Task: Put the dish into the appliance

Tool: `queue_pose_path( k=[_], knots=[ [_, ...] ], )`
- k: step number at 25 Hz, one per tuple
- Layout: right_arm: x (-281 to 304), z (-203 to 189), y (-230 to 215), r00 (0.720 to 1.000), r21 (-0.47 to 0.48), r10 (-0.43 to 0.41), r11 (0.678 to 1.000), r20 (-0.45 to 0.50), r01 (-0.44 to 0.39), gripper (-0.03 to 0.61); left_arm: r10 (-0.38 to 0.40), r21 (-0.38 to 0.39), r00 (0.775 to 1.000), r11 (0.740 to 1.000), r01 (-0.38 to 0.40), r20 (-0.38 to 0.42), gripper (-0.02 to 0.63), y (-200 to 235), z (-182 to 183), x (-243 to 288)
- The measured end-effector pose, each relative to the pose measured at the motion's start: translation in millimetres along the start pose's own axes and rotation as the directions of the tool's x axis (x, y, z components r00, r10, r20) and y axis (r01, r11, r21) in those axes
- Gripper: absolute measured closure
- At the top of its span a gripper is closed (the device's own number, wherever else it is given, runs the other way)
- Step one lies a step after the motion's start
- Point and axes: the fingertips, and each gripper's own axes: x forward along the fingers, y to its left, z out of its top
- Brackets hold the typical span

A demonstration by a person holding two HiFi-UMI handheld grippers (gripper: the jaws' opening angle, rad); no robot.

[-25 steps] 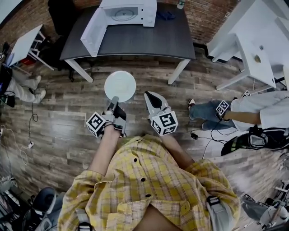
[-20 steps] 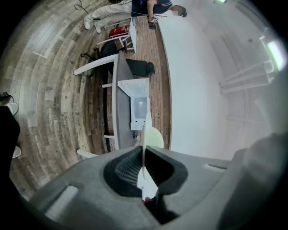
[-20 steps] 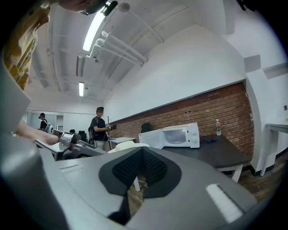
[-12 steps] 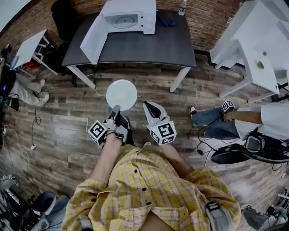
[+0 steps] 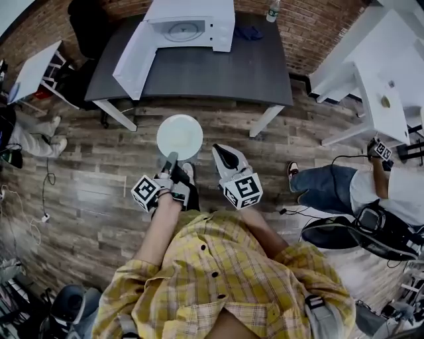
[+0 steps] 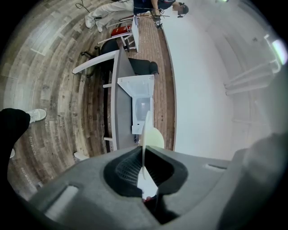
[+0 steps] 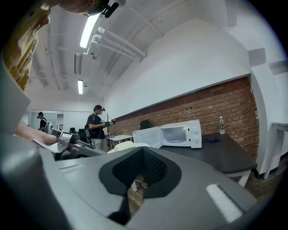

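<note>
A round white plate [image 5: 179,136] hangs level over the wooden floor, its near rim pinched by my left gripper [image 5: 169,162], which is shut on it. In the left gripper view the plate [image 6: 145,130] shows edge-on between the jaws of the left gripper [image 6: 145,152]. My right gripper [image 5: 220,149] hovers just right of the plate, shut and holding nothing; in its own view the right gripper [image 7: 143,150] points toward the microwave [image 7: 177,133]. The white microwave [image 5: 189,20] stands at the back of the dark table [image 5: 218,66], its door [image 5: 136,56] swung open to the left.
A water bottle [image 5: 272,9] and a blue cloth [image 5: 247,31] lie right of the microwave. White tables [image 5: 371,73] stand at the right, a small white table [image 5: 33,66] at the left. One person [image 5: 358,189] is on the floor at the right, another [image 5: 26,136] at the left.
The plate stays in the left gripper's hold. Both grippers and the view have edged a little toward the table. The person at the right has shifted farther right.
</note>
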Motion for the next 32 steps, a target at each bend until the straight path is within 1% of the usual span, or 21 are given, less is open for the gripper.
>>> queue_pose_path(
  k=[4,6,10,13,17,20,22,24,28,32],
  knots=[
    [41,6,-15,1.000,-0.006,0.003,1.000,-0.007,-0.003,0.573,-0.005,-0.005,1.000,1.000,0.005,-0.016,0.604,-6,22,35],
    [61,8,-23,1.000,0.000,-0.002,1.000,-0.013,0.002,0.573,0.015,0.005,1.000,1.000,-0.015,-0.024,0.604,-5,36,52],
    [97,17,-41,0.999,-0.003,-0.039,0.999,-0.018,0.039,0.574,0.043,-0.006,0.998,0.999,-0.044,-0.035,0.606,-11,62,84],
    [123,26,-51,0.997,-0.033,-0.077,0.997,-0.007,0.076,0.573,0.020,0.008,0.999,1.000,-0.019,-0.047,0.604,-20,84,108],
    [156,34,-64,0.994,-0.022,-0.105,0.994,-0.008,0.105,0.572,0.044,0.060,0.996,0.997,-0.040,-0.072,0.604,-22,111,131],
    [180,40,-70,0.992,-0.017,-0.126,0.992,-0.012,0.125,0.573,0.038,0.056,0.995,0.998,-0.033,-0.090,0.604,-28,129,152],
    [191,43,-74,0.990,-0.024,-0.140,0.990,-0.014,0.139,0.574,0.069,0.071,0.993,0.996,-0.062,-0.101,0.604,-24,139,160],
    [204,48,-79,0.988,-0.018,-0.154,0.988,-0.010,0.153,0.574,0.079,0.078,0.990,0.994,-0.071,-0.114,0.604,-24,148,169],
    [227,53,-89,0.984,0.011,-0.177,0.984,-0.002,0.177,0.574,0.080,0.087,0.987,0.994,-0.068,-0.139,0.604,-27,166,190],
    [243,52,-96,0.981,0.021,-0.194,0.981,-0.006,0.194,0.574,0.067,0.073,0.983,0.996,-0.055,-0.172,0.604,-29,175,210]
  ],
)
